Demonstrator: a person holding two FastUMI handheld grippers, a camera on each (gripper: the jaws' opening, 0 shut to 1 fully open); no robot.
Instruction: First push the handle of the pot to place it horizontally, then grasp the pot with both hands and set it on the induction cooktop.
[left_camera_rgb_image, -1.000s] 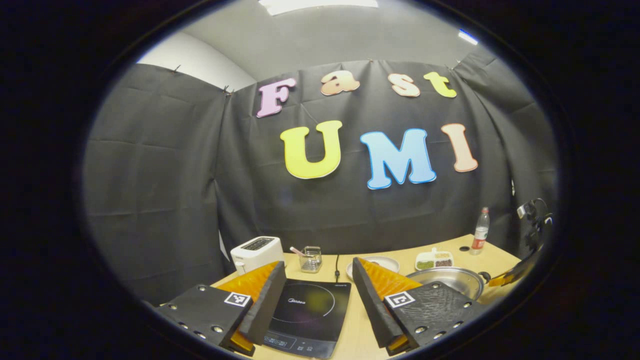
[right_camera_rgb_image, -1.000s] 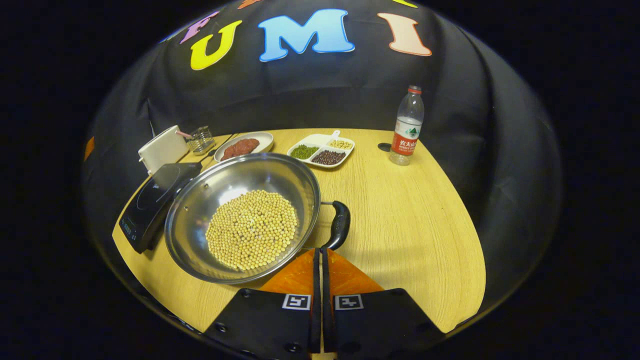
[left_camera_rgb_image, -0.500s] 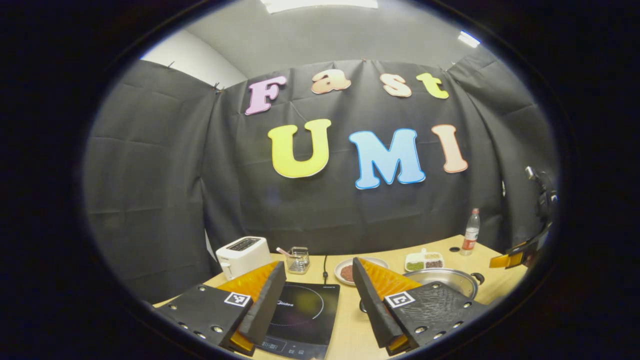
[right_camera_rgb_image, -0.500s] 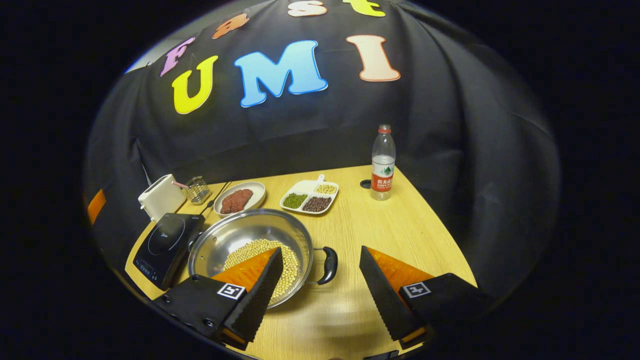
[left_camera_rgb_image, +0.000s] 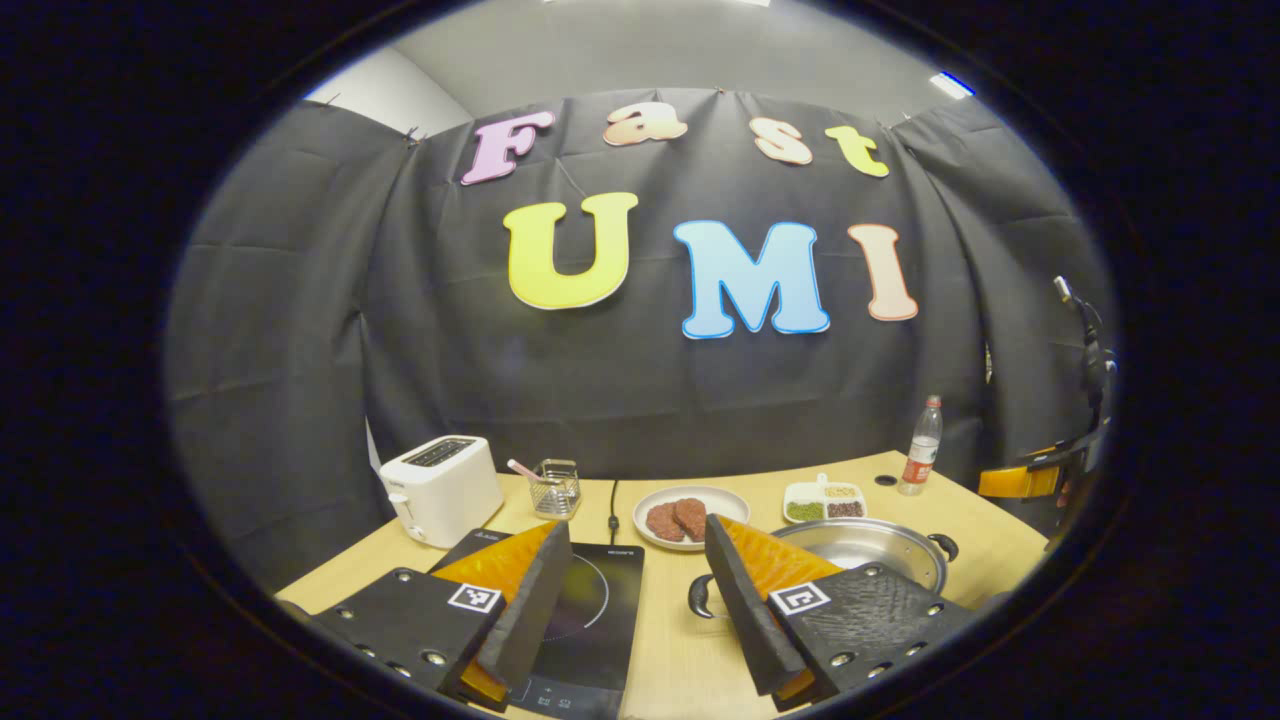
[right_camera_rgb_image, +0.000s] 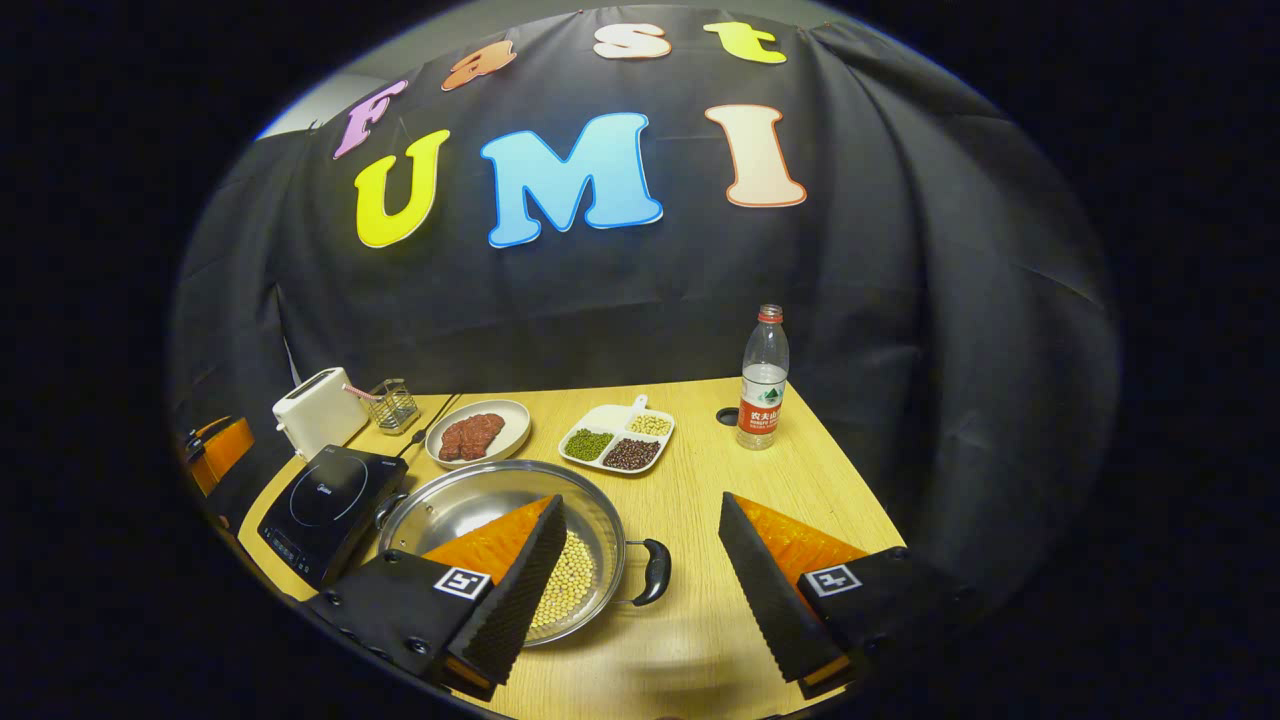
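Round stainless-steel pot (right_camera_rgb_image: 500, 530) of pale beans, black side handles: on the wooden desk (right_camera_rgb_image: 760, 480), just ahead-left of the right gripper (right_camera_rgb_image: 640, 590), ahead-right of the left gripper (left_camera_rgb_image: 630, 610). Both grippers wide open, empty. Black induction cooktop (left_camera_rgb_image: 590, 620) under the left gripper. Step judged: two-handed grasp next; each gripper must close on a handle.

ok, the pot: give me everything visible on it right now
The pot is a wide, shallow pan of shiny metal with two dark loop handles, one on each side. It holds a layer of pale round beans. It sits flat on the wooden table, right beside the black induction cooktop, not on it. Both grippers are open and apart from it.
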